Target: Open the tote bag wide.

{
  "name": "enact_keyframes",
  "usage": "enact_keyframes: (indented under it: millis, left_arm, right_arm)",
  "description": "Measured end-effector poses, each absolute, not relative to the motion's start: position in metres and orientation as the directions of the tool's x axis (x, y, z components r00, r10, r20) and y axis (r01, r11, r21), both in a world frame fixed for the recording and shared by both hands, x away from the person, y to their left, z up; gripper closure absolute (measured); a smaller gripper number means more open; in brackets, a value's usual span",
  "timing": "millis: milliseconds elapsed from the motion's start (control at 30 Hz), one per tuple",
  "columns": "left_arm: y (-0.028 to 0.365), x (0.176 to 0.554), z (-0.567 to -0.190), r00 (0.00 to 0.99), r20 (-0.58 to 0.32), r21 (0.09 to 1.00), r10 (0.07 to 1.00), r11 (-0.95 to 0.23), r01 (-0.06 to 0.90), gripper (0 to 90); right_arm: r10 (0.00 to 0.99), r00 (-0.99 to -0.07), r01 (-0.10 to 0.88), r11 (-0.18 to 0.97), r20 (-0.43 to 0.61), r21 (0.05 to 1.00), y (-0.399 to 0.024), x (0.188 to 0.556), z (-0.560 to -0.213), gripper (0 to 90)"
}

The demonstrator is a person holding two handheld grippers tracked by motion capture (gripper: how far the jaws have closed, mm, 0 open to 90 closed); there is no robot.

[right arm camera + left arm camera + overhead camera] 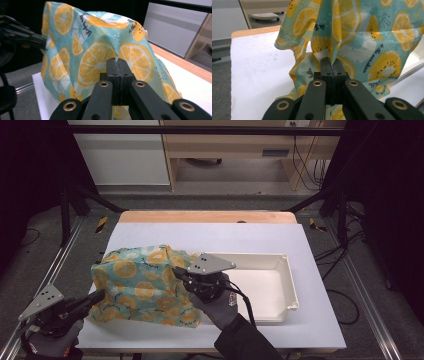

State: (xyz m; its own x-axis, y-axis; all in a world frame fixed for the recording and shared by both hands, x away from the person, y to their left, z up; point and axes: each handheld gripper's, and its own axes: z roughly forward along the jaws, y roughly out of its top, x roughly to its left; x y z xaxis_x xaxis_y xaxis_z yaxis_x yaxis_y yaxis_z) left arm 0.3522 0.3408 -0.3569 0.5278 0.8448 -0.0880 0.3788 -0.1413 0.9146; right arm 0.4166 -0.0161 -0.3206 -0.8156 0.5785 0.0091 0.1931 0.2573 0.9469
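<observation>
- a teal cotton cloth printed with orange and yellow citrus slices (142, 287) stands bunched up in a loose tent on the white sheet covering the tabletop (210, 237); it is the landmark for all that follows.
- the cloth's right side drapes over the left rim of a shallow white rectangular plastic tray (270, 287), which lies just right of the cloth on the same white sheet.
- the left gripper (100, 296) meets the cloth at its lower left edge; in the left gripper view its two black jaws stand together, clamped on a fold of the cloth (352, 42), the fabric rising out of the seam between them.
- the right gripper (176, 271) comes at the cloth from its right side, over the tray's left end, with its grey three-cornered plate on top and a gloved hand (215, 302) behind it.
- in the right gripper view the right gripper (117, 60) has its jaws pressed together on a pinch of the cloth (95, 60), a small peak of fabric showing just above the tips.
- in that same view the left gripper (41, 42) is seen at the cloth's far left edge, touching it.
- beyond the cloth, at the far edge of the tabletop, a strip of bare light wood shows past the white sheet.
- the cloth is lifted between the two grips, its lower hem resting on the white sheet near the front edge.
</observation>
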Motion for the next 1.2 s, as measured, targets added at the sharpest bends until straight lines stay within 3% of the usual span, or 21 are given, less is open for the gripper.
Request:
enact_keyframes:
  millis: [200, 400, 800, 1067, 1200]
  left_arm:
    - [0.338, 0.355, -0.361, 0.529, -0.087, 0.904, 0.844, -0.157, 0.399, 89.7]
    - [0.338, 0.358, -0.365, 0.526, -0.094, 0.894, 0.845, -0.16, 0.418, 89.7]
    - [0.341, 0.359, -0.366, 0.521, -0.105, 0.893, 0.847, -0.15, 0.423, 88.6]
    - [0.346, 0.346, -0.341, 0.525, -0.108, 0.943, 0.844, -0.08, 0.323, 64.4]
    - [0.344, 0.345, -0.329, 0.529, -0.094, 0.956, 0.844, -0.072, 0.285, 59.8]
  right_arm:
    - [0.54, -0.841, 0.168, 0.227, 0.019, 0.959, -0.016, 0.406, -0.318, 90.0]
    - [0.487, -0.873, 0.173, 0.271, 0.02, 0.947, -0.011, 0.401, -0.328, 90.0]
    - [0.484, -0.874, 0.216, 0.312, 0.04, 0.925, -0.004, 0.404, -0.349, 90.0]
    - [0.482, -0.875, 0.239, 0.342, 0.049, 0.909, 0.002, 0.406, -0.361, 90.0]
    - [0.475, -0.879, 0.244, 0.354, 0.051, 0.903, 0.005, 0.405, -0.364, 90.0]
